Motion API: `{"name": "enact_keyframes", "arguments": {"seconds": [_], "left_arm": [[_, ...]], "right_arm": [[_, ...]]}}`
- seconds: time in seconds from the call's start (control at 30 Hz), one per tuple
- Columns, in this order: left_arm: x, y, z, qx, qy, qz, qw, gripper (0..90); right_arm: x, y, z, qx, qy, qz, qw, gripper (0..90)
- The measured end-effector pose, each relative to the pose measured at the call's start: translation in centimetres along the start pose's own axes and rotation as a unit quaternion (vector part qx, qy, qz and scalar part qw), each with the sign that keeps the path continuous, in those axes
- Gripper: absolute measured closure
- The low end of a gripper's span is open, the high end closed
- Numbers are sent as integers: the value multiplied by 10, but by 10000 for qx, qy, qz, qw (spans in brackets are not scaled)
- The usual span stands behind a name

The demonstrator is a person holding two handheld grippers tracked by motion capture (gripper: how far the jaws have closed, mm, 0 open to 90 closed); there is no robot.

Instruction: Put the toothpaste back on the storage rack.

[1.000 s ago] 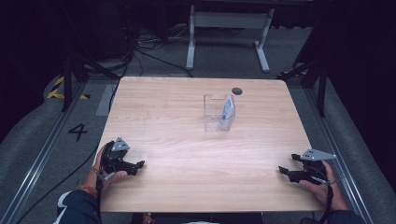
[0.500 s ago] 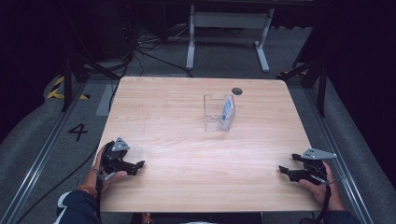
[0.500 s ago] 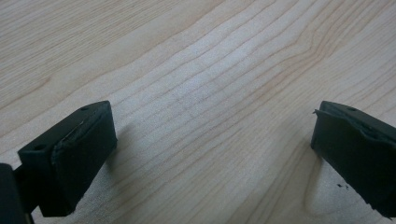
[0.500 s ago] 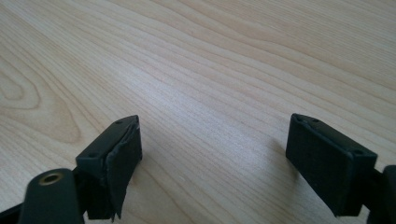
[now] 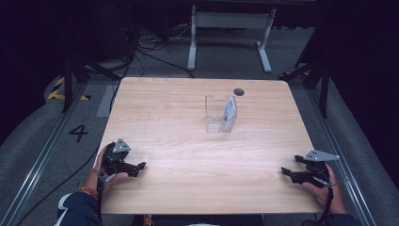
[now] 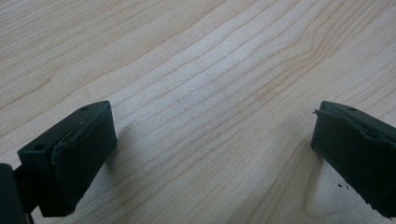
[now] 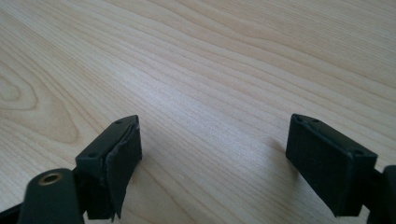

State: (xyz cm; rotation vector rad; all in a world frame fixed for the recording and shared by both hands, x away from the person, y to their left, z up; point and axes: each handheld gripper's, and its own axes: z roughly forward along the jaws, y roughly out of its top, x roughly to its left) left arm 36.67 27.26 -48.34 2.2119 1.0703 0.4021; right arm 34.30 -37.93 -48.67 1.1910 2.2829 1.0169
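A clear plastic box [image 5: 220, 114] stands on the wooden table [image 5: 188, 141] a little behind its middle, with a grey-blue flat thing leaning inside its right wall. My left gripper [image 5: 140, 167] rests at the table's front left in a hand, its jaws pointing right. In the left gripper view that gripper [image 6: 210, 154] is open over bare wood. My right gripper [image 5: 285, 172] lies at the front right, jaws pointing left. Its own view shows the right gripper [image 7: 212, 154] open wide with nothing between the pads.
A small dark round spot [image 5: 239, 92] marks the table near its far edge, right of the box. Beyond the table stands a white metal frame [image 5: 230, 28] among cables on the floor. A painted figure four [image 5: 78, 132] is on the floor to the left.
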Motion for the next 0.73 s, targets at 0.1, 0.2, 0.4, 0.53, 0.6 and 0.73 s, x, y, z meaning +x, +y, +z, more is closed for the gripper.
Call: {"name": "enact_keyframes", "arguments": {"seconds": [0.1, 0.2, 0.4, 0.53, 0.6, 0.73], "left_arm": [[0, 0, 0, 0, 0, -2, 10000, 6], [0, 0, 0, -8, 18, 20, 10000, 6], [1, 1, 0, 8, 23, 44, 10000, 6], [0, 0, 0, 2, 20, 20, 10000, 6], [0, 1, 0, 2, 21, 10, 10000, 5], [0, 1, 0, 3, 33, 24, 10000, 3]], "right_arm": [[0, 0, 0, 3, -17, 5, 10000, 187], [0, 0, 0, 3, -22, 4, 10000, 187], [1, -1, -1, -2, -29, 21, 10000, 184], [1, -1, -1, -1, -36, 32, 10000, 184], [1, -1, -1, -1, -37, 31, 10000, 184], [1, -1, -1, 0, -34, 34, 10000, 184]]}}
